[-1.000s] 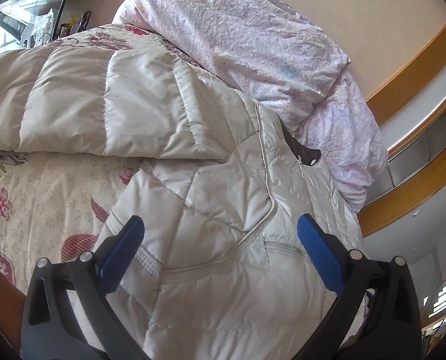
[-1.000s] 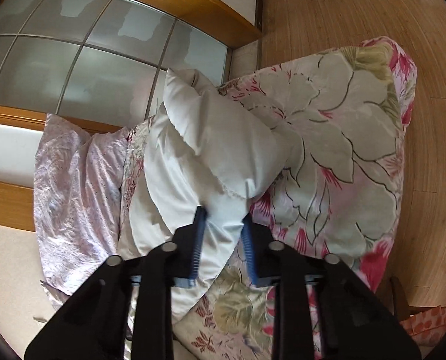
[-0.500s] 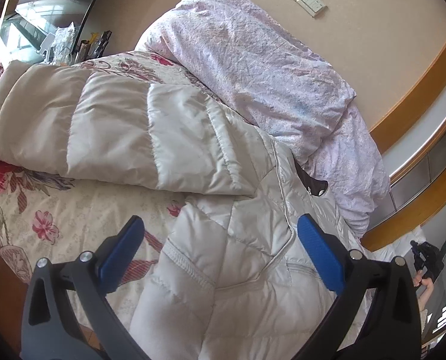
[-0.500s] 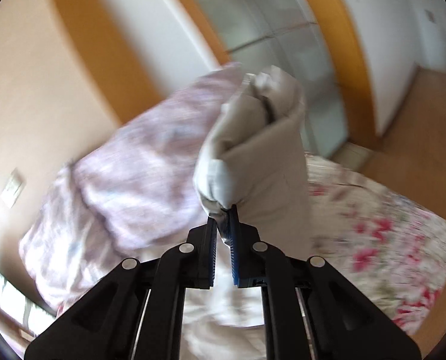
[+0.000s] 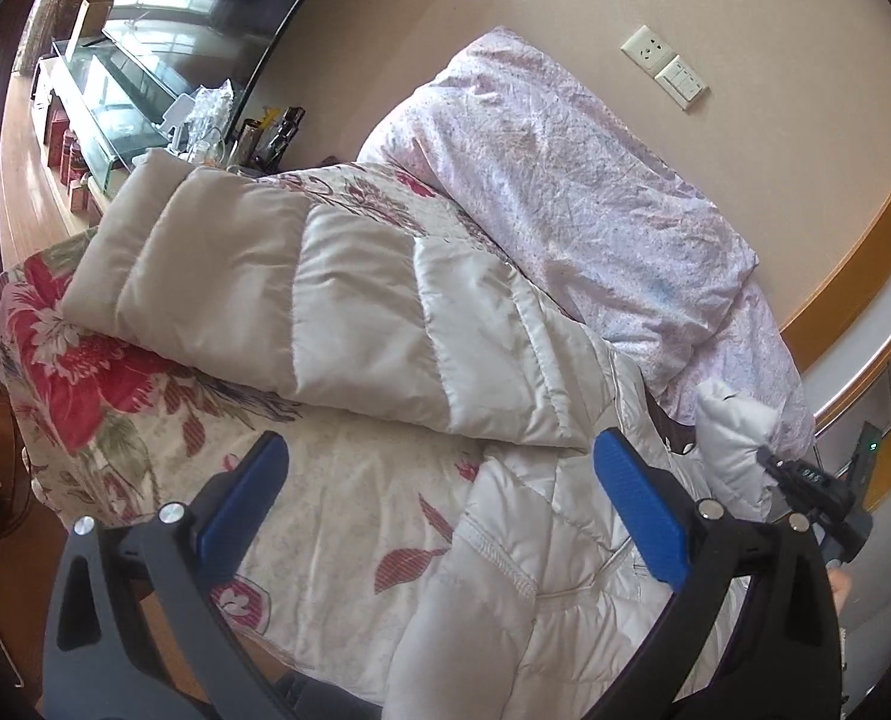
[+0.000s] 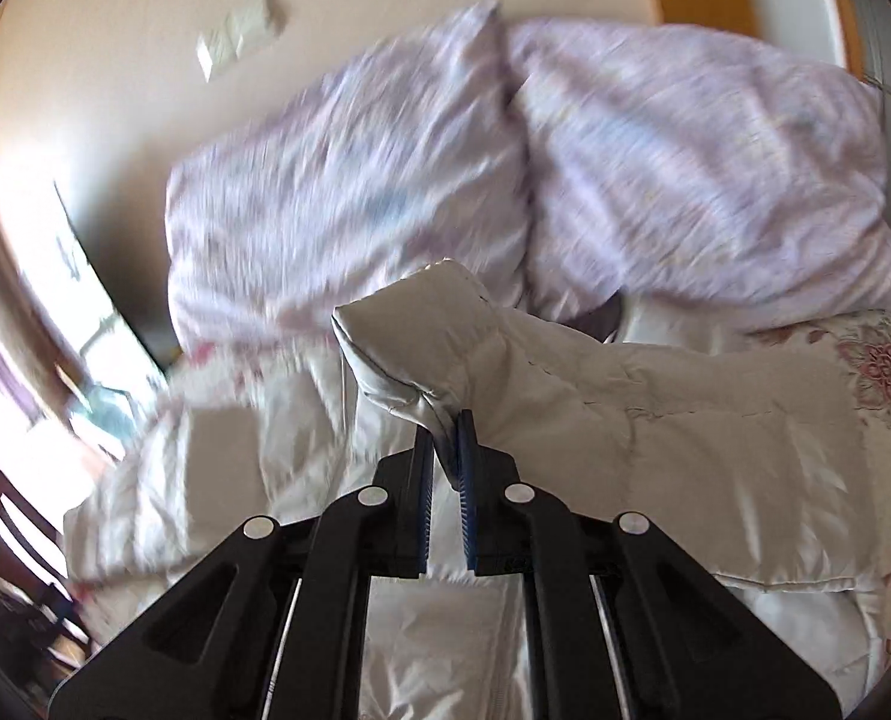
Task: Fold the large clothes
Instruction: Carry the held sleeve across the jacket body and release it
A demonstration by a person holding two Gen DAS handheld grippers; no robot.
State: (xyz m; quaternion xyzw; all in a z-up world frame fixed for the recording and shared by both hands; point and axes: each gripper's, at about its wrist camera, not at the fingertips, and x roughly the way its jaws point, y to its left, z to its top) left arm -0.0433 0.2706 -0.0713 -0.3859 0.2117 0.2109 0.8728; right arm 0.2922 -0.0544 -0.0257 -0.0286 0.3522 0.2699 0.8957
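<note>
The big white puffy coat [image 5: 505, 408] lies spread on the bed [image 5: 337, 468], across the middle of the left view, with one sleeve stretched toward the upper left. Purple pillows [image 5: 565, 180] sit behind it against the wall.

The right claw [image 6: 445, 438] is pinched tight on the end of the other sleeve [image 6: 421, 348], in the middle of the right view. Only a small bit of cloth is between its blue pads. The left claw [image 5: 439, 510] is wide open at the bottom of its view, above the coat, and holds nothing.

What could go wrong? The coat looks slippery and fat. The sleeve might slide out of the right claw, because the pinch is on such a small bit. If the sleeve is pulled hard, I think the whole coat could slide on the bed and lose its flat shape. The puffy sleeve may also spring back up when it is laid down. The open left claw could bump the coat and rumple it.

I cannot read any words or labels. A dark tag near the collar [image 5: 676, 435] is too small to read.
</note>
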